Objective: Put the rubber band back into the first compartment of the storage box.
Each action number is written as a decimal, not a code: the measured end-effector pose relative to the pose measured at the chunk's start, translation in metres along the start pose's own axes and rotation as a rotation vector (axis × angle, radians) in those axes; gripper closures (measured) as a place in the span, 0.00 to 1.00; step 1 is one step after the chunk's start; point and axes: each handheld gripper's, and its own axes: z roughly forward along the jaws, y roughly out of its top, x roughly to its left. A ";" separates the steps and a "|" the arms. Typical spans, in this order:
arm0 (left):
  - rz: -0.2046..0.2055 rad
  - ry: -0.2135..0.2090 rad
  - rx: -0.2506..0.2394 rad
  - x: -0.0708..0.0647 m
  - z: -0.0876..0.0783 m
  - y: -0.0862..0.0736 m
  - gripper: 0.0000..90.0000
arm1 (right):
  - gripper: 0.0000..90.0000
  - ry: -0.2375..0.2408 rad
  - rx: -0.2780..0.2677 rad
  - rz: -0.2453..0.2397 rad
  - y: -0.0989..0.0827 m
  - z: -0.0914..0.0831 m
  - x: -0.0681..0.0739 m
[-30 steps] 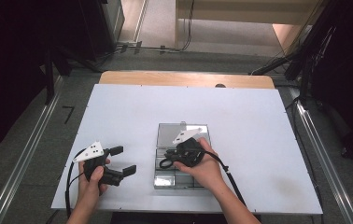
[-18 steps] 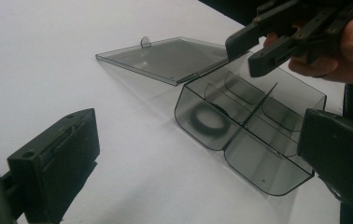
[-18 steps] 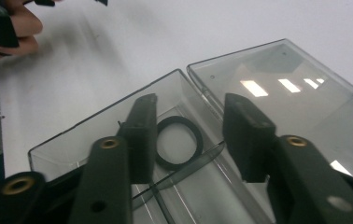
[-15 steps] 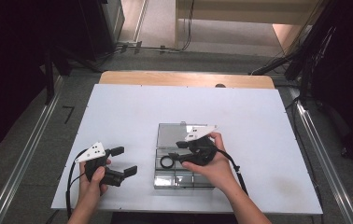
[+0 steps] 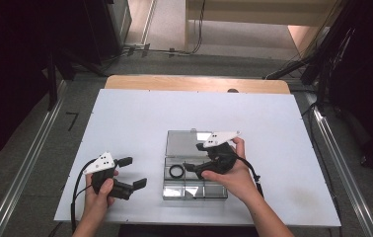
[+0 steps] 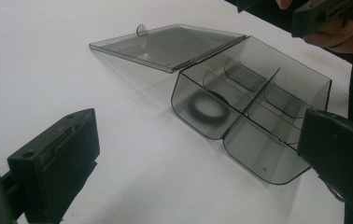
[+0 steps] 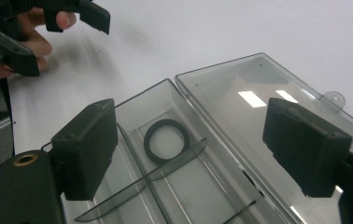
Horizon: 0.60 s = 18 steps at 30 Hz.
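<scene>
Step in hand: depositing the black ring [image 5: 176,171] into the clear compartment box [image 5: 194,190]. The ring lies flat on the floor of a compartment on the box's left side, next to a curved divider, as my right gripper view confirms [image 7: 166,140]. Nothing touches it.

My right gripper [image 5: 190,167] hangs over the box just right of the ring. Its jaws have just been opening and now stand wide apart with nothing between them; the ring sits below and between them, clear of both pads. I judge the release to be complete.

My left gripper [image 5: 132,173] rests on the white table [image 5: 125,113], well left of the box, jaws spread and empty. It takes no part in the step.

The box lid [image 5: 187,143] lies folded back flat on the table behind the compartments, its small latch tab at the far edge.

Next move, in my judgement: draw the right gripper up and clear without catching the dividers or the box wall. If the box is to be closed, the lid must be taken at its far edge and swung forward over the compartments, with the left gripper steadying the light box against sliding.
</scene>
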 end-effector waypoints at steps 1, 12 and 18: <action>0.000 0.002 0.001 0.001 0.001 0.000 0.00 | 0.15 -0.001 -0.001 0.002 0.000 -0.002 -0.001; 0.002 -0.020 0.008 -0.001 0.009 0.002 0.00 | 0.08 -0.008 -0.070 0.038 -0.001 -0.030 -0.016; 0.003 -0.023 0.007 -0.003 0.011 0.003 0.00 | 0.04 -0.018 -0.098 0.057 -0.002 -0.043 -0.025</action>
